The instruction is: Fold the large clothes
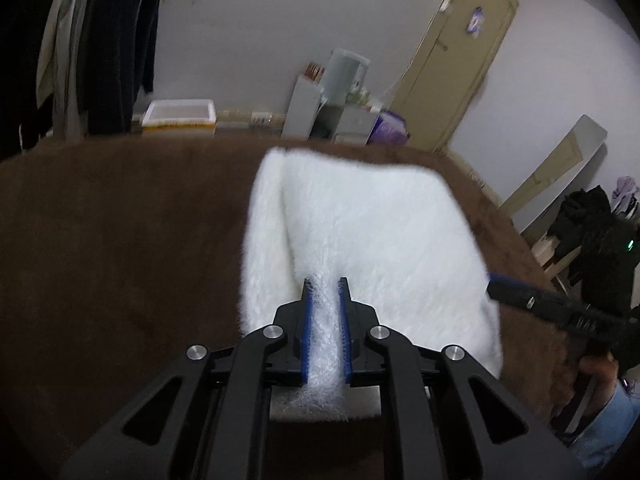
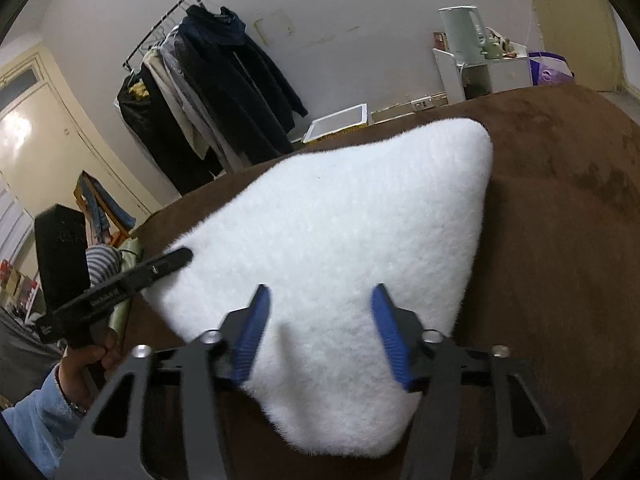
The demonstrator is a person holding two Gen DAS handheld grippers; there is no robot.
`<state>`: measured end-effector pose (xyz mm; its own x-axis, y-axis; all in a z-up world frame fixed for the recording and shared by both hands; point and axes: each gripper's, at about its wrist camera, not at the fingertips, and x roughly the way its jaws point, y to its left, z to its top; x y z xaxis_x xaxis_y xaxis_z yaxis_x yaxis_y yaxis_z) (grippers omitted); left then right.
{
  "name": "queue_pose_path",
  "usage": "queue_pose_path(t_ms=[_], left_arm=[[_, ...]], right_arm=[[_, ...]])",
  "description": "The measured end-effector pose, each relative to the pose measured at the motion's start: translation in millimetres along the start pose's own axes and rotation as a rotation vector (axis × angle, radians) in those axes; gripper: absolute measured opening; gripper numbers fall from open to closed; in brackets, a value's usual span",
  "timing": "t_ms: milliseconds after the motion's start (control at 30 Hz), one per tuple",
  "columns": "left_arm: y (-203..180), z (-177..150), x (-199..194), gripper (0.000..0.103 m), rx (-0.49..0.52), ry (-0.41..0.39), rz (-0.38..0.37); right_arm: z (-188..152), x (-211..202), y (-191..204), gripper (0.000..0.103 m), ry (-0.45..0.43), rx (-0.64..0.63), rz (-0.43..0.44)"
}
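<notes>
The white fluffy garment lies already folded into a thick pad on the brown blanket-covered bed, toward its far right part, so the fold looks well along and perhaps near its last step.

At the pad's left near edge, the left hand-held gripper pinches a tuft of white pile between its blue pads; the jaws stand narrow with fabric filling the gap. In the right wrist view this same tool shows as a dark bar touching the pad's left edge.

Further right, the right hand-held gripper hovers over the pad's near corner with its jaws spread wide, blue pads apart and nothing caught between them. Whether the tips touch the pile I cannot tell.

As I judge it, the next move calls for the right tool to close on the near right edge, so both can lift together and carry that edge over evenly; a one-sided pull would likely skew the thick pile.

Small raised lettering sits on each tool's side, too blurred to read. A sticker on the door is also unreadable.
</notes>
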<state>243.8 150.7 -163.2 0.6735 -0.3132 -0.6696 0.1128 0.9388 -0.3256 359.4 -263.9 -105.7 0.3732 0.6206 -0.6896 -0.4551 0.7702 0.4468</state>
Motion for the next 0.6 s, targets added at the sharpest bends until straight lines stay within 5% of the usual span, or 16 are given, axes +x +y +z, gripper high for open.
queue_pose_path(t_ms=[200,600], left_arm=[[14,-26,23,0.015,-0.001,0.081,0.038],[23,-29,27,0.016,-0.019,0.087,0.016]], right_arm=[[-10,28,8,0.047,0.095,-0.099,-0.104],[-18,30,2,0.047,0.057,-0.058,-0.082]])
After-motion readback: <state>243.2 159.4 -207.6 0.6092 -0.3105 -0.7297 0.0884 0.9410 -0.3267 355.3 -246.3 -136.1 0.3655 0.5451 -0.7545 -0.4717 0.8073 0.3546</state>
